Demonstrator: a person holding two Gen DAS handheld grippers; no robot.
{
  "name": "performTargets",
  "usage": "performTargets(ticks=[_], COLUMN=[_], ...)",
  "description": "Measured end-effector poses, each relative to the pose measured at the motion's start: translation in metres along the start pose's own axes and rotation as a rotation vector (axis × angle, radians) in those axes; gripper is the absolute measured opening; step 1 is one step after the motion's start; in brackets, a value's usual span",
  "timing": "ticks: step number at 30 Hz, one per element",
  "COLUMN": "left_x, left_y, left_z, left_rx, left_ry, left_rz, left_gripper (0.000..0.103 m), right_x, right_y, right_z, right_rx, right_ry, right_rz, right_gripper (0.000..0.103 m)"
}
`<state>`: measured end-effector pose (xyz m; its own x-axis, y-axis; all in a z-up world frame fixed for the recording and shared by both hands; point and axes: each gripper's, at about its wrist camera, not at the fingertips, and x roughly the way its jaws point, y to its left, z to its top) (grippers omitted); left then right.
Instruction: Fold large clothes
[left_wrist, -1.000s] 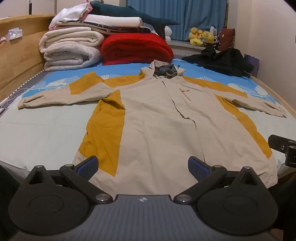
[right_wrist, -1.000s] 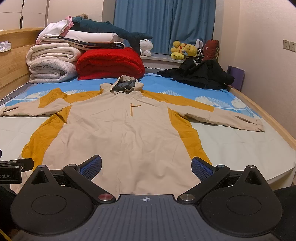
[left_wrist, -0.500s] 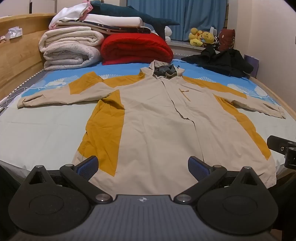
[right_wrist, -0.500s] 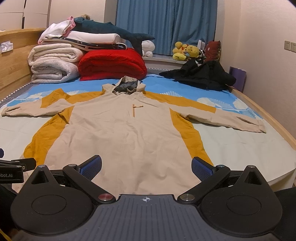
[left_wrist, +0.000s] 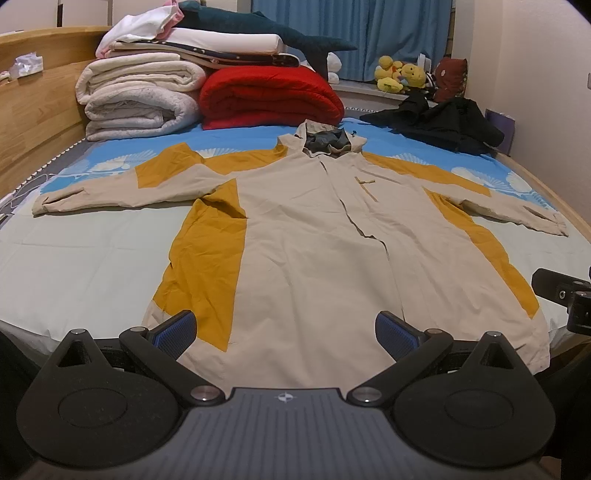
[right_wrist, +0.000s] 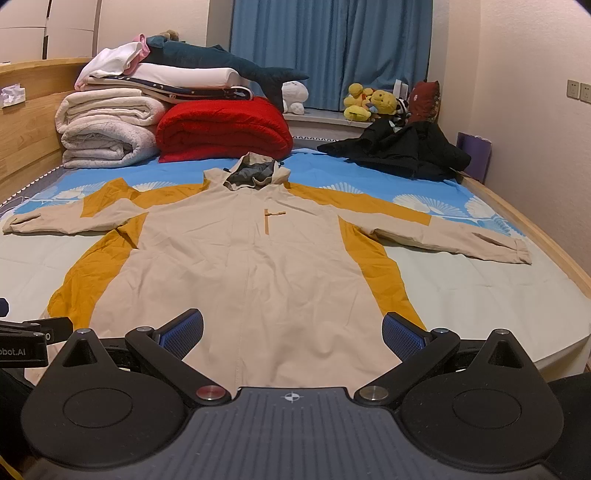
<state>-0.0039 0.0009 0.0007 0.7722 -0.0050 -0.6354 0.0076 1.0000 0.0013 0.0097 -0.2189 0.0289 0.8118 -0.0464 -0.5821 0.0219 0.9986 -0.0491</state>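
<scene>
A large beige hooded jacket (left_wrist: 314, 236) (right_wrist: 251, 266) with mustard-yellow panels lies flat, front up, on the bed, both sleeves spread out sideways and the hood toward the far end. My left gripper (left_wrist: 286, 328) hovers open just above the jacket's hem, nothing between its blue pads. My right gripper (right_wrist: 293, 330) is also open over the hem, a little to the right. The right gripper's body (left_wrist: 565, 295) shows at the right edge of the left wrist view. At the left edge of the right wrist view sits the left gripper's body (right_wrist: 26, 339).
The bed sheet (right_wrist: 480, 295) is pale near me and blue with white shells farther off. Rolled white quilts (left_wrist: 136, 99), a red quilt (left_wrist: 266, 98) and a black garment (left_wrist: 443, 125) lie at the far end. A wooden bed frame (right_wrist: 535, 236) borders the right side.
Both views have crept slightly closer and lower toward the jacket's hem. The jacket itself has not moved and both grippers stay open.
</scene>
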Motion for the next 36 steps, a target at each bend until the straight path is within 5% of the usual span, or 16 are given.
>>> performTargets(ticks=[11,17,23,28,36], left_x=[-0.004,-0.022,-0.042,-0.036,0.025], left_y=[-0.006,-0.01,-0.019,-0.034,-0.024], left_z=[0.003,0.013,0.049,0.083,0.149], left_rx=[0.017,0.073,0.115,0.205,0.186], left_ry=[0.001,-0.096,-0.241,-0.345,-0.327], left_rz=[-0.071,-0.072,-0.112,-0.147,-0.165], left_gripper=[0.099,0.096,0.063,0.06,0.064], right_x=[-0.002,-0.006,-0.011,-0.023,-0.046], right_y=[-0.002,-0.008,-0.018,-0.029,-0.056], right_z=[0.004,0.007,0.012,0.018,0.053], right_rx=[0.01,0.048,0.101,0.116,0.05], right_ry=[-0.004,-0.019,-0.061,-0.196,-0.433], right_rz=[-0.004,-0.004,-0.004,-0.054,-0.149], right_gripper=[0.102,0.102,0.091,0.08,0.081])
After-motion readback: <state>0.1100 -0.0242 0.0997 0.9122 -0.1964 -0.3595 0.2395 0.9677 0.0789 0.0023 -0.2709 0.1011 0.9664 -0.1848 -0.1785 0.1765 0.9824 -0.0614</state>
